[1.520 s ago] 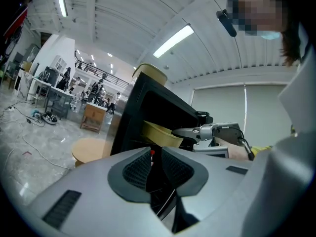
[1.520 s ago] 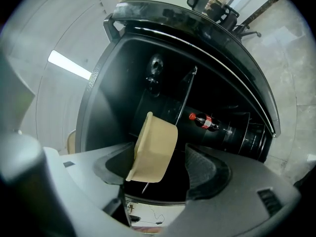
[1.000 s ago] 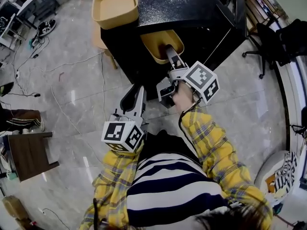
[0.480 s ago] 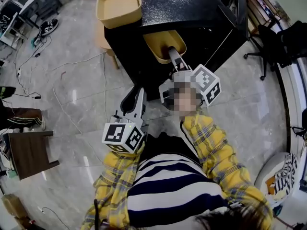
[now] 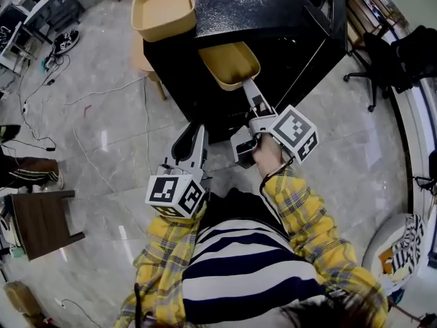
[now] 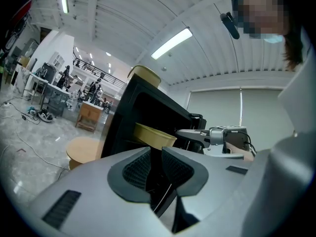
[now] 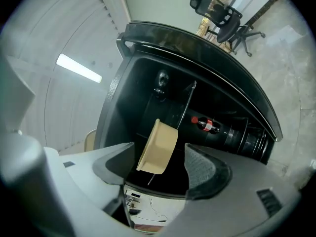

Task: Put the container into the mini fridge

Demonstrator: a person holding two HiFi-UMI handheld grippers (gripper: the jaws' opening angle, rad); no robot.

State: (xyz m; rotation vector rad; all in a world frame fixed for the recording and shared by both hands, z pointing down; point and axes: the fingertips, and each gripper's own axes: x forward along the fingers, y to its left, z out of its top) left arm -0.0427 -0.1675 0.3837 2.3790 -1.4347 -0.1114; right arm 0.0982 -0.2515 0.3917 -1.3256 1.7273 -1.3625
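A yellow container (image 5: pixel 229 63) rests tilted on a shelf inside the open black mini fridge (image 5: pixel 259 9), its near end sticking out of the front. In the right gripper view the same container (image 7: pixel 159 147) sits just beyond the jaws, apart from them. My right gripper (image 5: pixel 250 87) is open, a short way in front of the container's rim, with nothing held. A second yellow container (image 5: pixel 164 7) stands on the fridge's top left corner. My left gripper (image 5: pixel 194 130) hangs lower, in front of the fridge, shut and empty.
The fridge door (image 5: pixel 326 43) stands open to the right, with a cola bottle (image 7: pixel 206 125) in its rack. A round wooden stool (image 6: pixel 85 150) stands left of the fridge. Cables (image 5: pixel 102 91) trail over the floor. An office chair (image 5: pixel 386 53) is at the right.
My right gripper has let go of the container and drawn back toward me. The container stays on the fridge shelf. The left gripper has not moved.
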